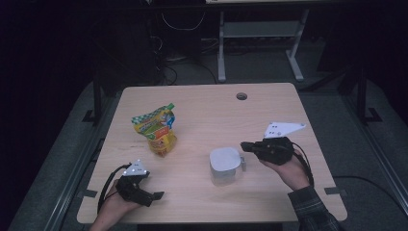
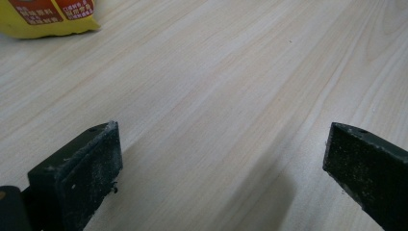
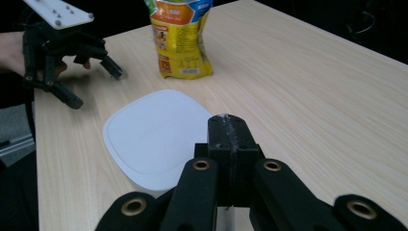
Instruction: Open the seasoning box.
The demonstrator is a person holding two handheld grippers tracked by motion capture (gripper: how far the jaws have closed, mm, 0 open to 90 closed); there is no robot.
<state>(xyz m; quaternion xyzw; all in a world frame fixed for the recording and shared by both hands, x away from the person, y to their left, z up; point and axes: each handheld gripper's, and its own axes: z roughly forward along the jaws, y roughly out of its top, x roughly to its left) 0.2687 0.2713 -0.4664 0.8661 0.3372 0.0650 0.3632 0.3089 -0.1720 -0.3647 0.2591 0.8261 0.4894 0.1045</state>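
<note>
**Hovering shut jaws beside the white container**

Looking down from the high view, you have the right gripper (image 1: 246,145) raised just beside the white lidded container (image 1: 224,166), its tip pointing left above the container's right edge. The container stands on the wooden table (image 1: 269,110), near the front and a little right of the middle. Your left gripper (image 1: 155,197) sits low at the table's front left corner, well apart from the container. A yellow snack bag (image 1: 157,130) stands upright further back on the left, between the left gripper and the far edge.

In the left gripper view, your two black pads (image 2: 91,163) stand spread wide with only bare tabletop between them, so that gripper is released and grasps nothing. The bottom of the yellow bag (image 2: 48,19) shows at the upper left corner.

In the right gripper view, your jaws are clenched flat against each other, with nothing pinched between them (image 3: 230,137). They hang above the near right edge of the container's white lid (image 3: 154,132). Beyond it the snack bag (image 3: 182,41) stands upright, and your left gripper (image 3: 94,79) rests at the far left, its fingers apart
</note>
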